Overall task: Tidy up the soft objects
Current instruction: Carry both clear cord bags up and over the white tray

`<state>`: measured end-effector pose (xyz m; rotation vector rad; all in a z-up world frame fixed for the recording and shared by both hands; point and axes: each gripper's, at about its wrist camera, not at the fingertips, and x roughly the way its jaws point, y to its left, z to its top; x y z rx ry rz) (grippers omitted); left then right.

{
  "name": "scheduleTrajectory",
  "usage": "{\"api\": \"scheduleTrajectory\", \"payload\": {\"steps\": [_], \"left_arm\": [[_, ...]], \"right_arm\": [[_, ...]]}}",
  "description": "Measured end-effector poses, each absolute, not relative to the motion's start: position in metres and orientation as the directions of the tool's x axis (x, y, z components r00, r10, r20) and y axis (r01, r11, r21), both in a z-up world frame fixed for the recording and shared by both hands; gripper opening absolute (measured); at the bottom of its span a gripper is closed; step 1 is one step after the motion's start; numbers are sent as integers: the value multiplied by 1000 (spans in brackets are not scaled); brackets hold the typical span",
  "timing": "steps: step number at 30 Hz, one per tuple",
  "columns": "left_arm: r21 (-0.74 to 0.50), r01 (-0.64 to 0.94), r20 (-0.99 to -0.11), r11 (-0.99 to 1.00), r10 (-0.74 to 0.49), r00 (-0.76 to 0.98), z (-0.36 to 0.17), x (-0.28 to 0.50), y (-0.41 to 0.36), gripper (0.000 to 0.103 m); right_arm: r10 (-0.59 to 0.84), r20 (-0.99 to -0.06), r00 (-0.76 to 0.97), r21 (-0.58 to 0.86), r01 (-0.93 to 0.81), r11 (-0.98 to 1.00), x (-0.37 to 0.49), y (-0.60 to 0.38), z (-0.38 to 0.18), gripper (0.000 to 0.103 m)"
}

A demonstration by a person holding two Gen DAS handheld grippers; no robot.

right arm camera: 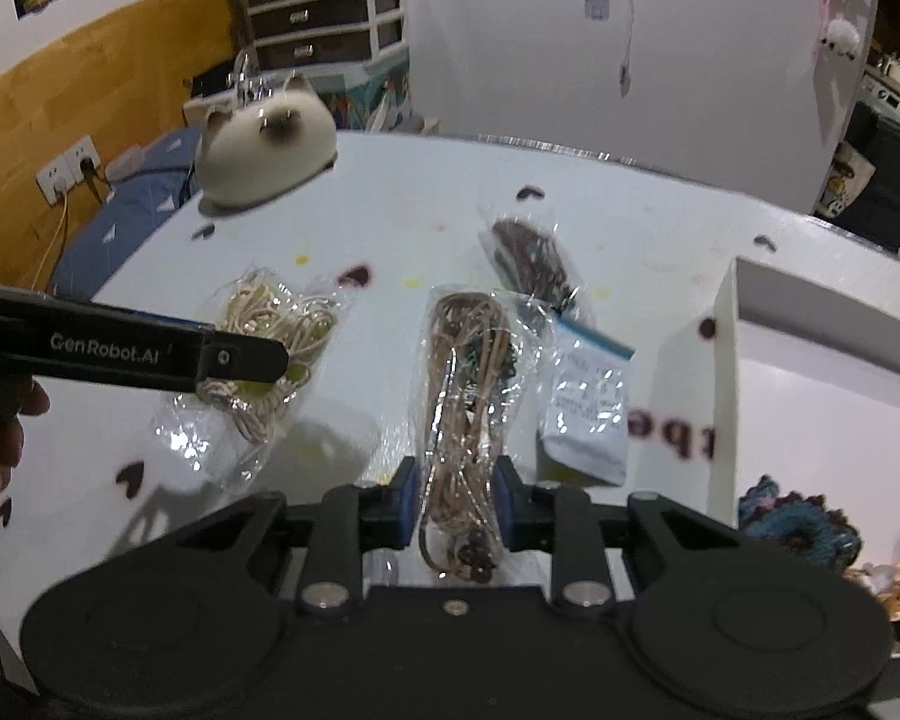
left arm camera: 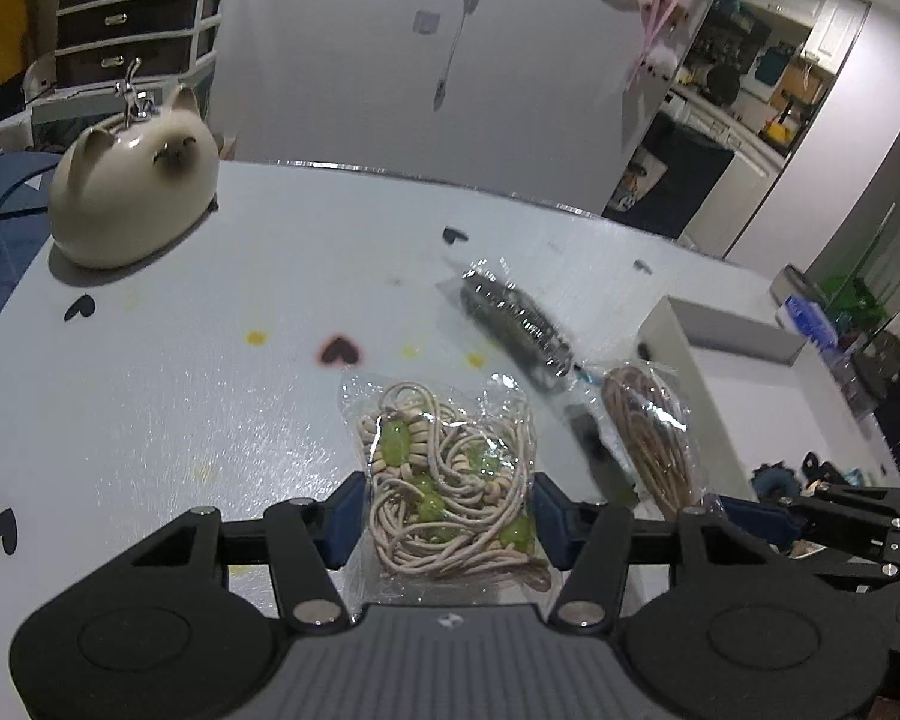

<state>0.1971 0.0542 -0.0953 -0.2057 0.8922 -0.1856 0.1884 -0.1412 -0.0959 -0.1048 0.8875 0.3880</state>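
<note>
My left gripper [left arm camera: 447, 516] is shut on a clear bag of beige cord with green beads [left arm camera: 444, 474], which also shows in the right wrist view [right arm camera: 258, 354] lifted off the table. My right gripper [right arm camera: 455, 507] is shut on a clear bag of brown cord [right arm camera: 468, 396], which shows in the left wrist view [left arm camera: 648, 438] too. A third clear bag with dark cord [right arm camera: 528, 258] lies on the white table [right arm camera: 420, 210] further back; in the left wrist view [left arm camera: 516, 315] it lies mid-table.
A white box [right arm camera: 810, 420] at the right holds scrunchies [right arm camera: 798, 531]. A small white pouch [right arm camera: 585, 414] lies beside the brown bag. A cream cat-shaped ornament [left arm camera: 132, 192] stands at the far left. Heart stickers dot the table.
</note>
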Motion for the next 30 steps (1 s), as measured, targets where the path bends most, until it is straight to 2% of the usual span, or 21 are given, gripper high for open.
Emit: {"api": "scheduleTrajectory", "payload": {"steps": [16, 30], "left_arm": [[-264, 65, -696, 962, -237, 678, -59, 181, 20, 57], [-293, 45, -654, 955, -235, 719, -35, 184, -67, 57]], "right_arm": [[308, -667, 678, 110, -319, 941, 171, -185, -51, 26], [316, -613, 724, 120, -310, 943, 173, -278, -24, 26]]}}
